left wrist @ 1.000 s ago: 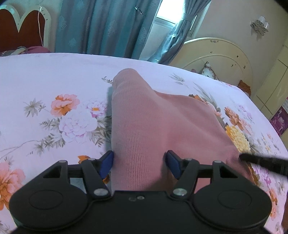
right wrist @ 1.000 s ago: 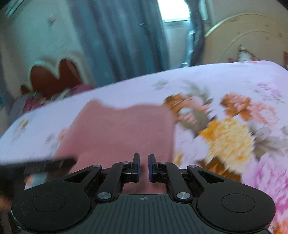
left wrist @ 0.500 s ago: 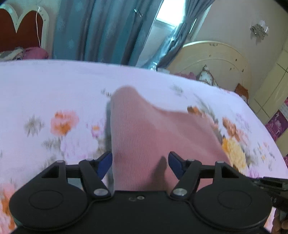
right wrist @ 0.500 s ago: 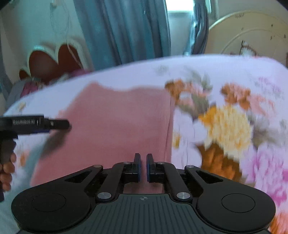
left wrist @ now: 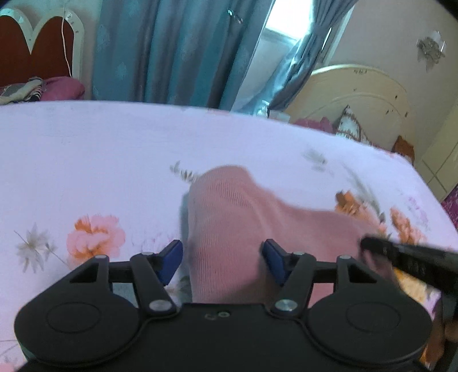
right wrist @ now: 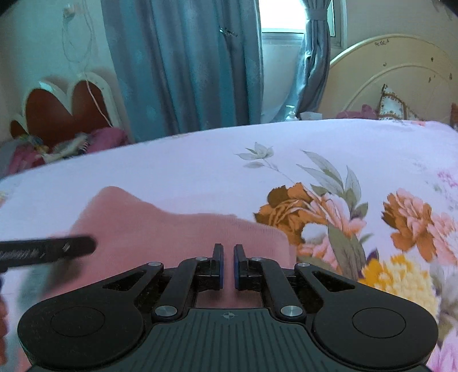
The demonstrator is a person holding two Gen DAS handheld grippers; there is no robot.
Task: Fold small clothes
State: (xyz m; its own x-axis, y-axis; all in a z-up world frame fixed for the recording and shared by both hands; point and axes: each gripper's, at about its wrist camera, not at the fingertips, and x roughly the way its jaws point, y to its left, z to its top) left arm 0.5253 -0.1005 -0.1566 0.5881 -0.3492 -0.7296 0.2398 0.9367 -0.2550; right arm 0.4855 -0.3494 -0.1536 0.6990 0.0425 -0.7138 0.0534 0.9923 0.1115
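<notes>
I am looking across a bed (left wrist: 86, 160) spread with a pale lilac sheet printed with pink, orange and yellow flowers; behind it hang long teal curtains (right wrist: 183, 65), drawn aside at the right, where a bright window (right wrist: 282, 14) lets in daylight; a cream rounded headboard (right wrist: 400, 71) stands to the right, with a patterned cushion (right wrist: 392, 106) leaning on it; at the left I see a red heart-shaped headboard with a white rim (left wrist: 34, 48), and bedding heaped below it; the walls are plain cream, and a wall lamp (left wrist: 432, 50) is mounted at the upper right.
</notes>
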